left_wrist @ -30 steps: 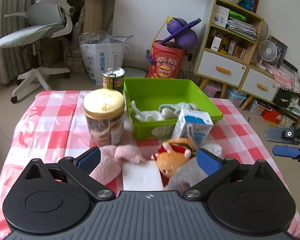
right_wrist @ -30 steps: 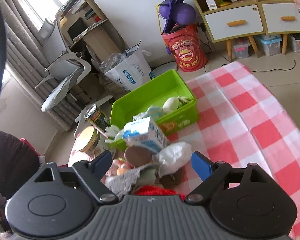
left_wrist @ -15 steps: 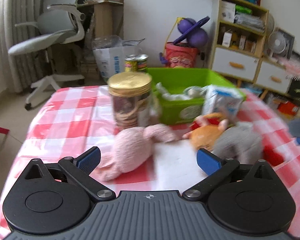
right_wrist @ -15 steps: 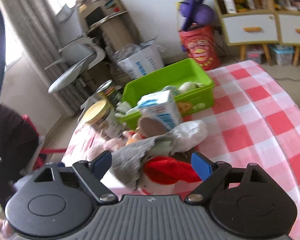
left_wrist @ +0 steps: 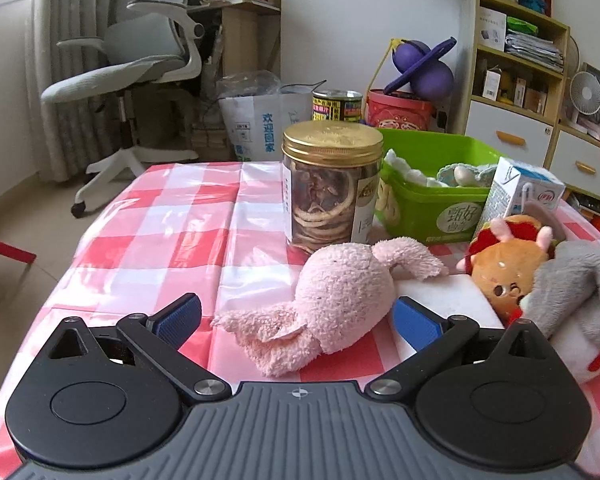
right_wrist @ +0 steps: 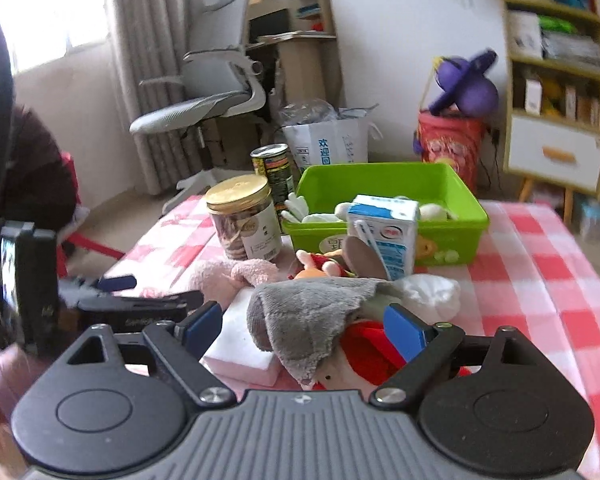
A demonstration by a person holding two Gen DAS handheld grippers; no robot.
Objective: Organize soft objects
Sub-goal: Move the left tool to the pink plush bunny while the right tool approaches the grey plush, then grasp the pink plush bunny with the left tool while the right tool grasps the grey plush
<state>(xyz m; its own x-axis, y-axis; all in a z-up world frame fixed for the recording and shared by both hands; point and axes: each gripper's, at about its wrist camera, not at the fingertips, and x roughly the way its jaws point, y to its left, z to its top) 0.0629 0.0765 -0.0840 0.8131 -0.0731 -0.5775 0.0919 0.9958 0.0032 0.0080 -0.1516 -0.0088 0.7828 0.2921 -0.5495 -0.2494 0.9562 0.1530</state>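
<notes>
A pink plush toy (left_wrist: 332, 300) lies on the checked tablecloth between the open fingers of my left gripper (left_wrist: 296, 320). To its right lie an orange plush doll (left_wrist: 508, 264) and a grey plush toy (left_wrist: 576, 280). My right gripper (right_wrist: 304, 324) is open around the grey plush toy (right_wrist: 312, 312), which lies over a red and white plush. The pink plush toy (right_wrist: 236, 274) shows to its left. A green bin (right_wrist: 452, 216) behind them holds several white and pale soft items (left_wrist: 460, 174).
A gold-lidded jar (left_wrist: 332, 188), a tin can (left_wrist: 337, 106) and a milk carton (left_wrist: 520, 196) stand by the bin. A white block (right_wrist: 244, 344) lies under the toys. An office chair, a bag and a shelf unit stand beyond the table.
My left gripper has swung left and lowered, so the pink plush now sits between its fingers. My right gripper has dropped toward the table, close over the grey plush.
</notes>
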